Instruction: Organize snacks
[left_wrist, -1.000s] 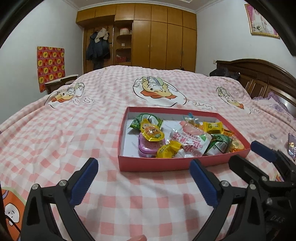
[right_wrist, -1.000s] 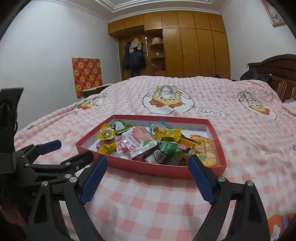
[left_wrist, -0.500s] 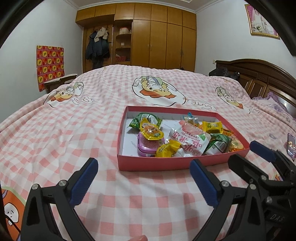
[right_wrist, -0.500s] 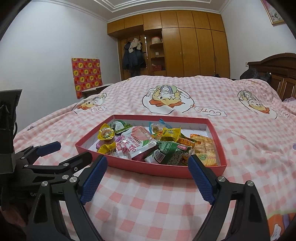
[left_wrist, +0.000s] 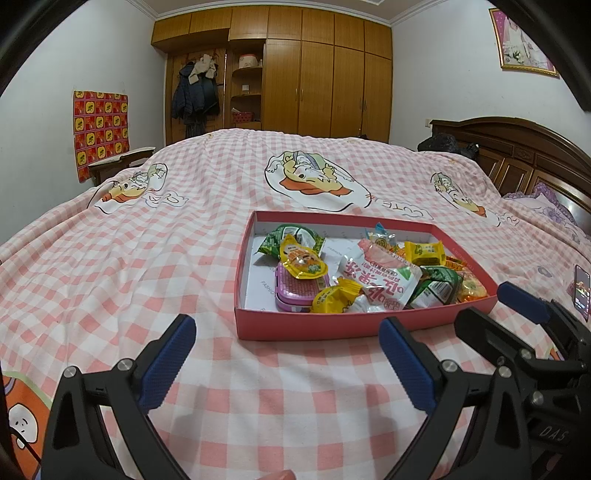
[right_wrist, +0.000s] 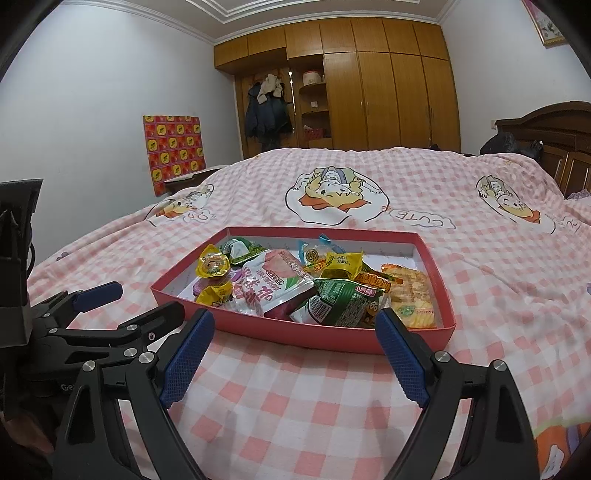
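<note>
A red shallow box (left_wrist: 306, 326) lies on the pink checked bedspread and holds several wrapped snacks: a pink-white bag (left_wrist: 380, 278), a purple tin (left_wrist: 295, 291), yellow (left_wrist: 301, 256) and green packets (left_wrist: 291, 234). The box also shows in the right wrist view (right_wrist: 295, 336), with a green packet (right_wrist: 347, 299) and a biscuit pack (right_wrist: 410, 295). My left gripper (left_wrist: 286, 363) is open and empty, just short of the box's near wall. My right gripper (right_wrist: 291, 356) is open and empty, also near that wall, to the right of the left one.
A phone (left_wrist: 581, 284) lies on the bed at the far right. A dark wooden headboard (left_wrist: 517, 155) stands to the right. A wooden wardrobe (left_wrist: 314, 74) and a small side table (left_wrist: 118, 160) stand beyond the bed.
Both grippers have drawn back slightly from the box; it sits a little farther in both views. Both stay open and empty.
</note>
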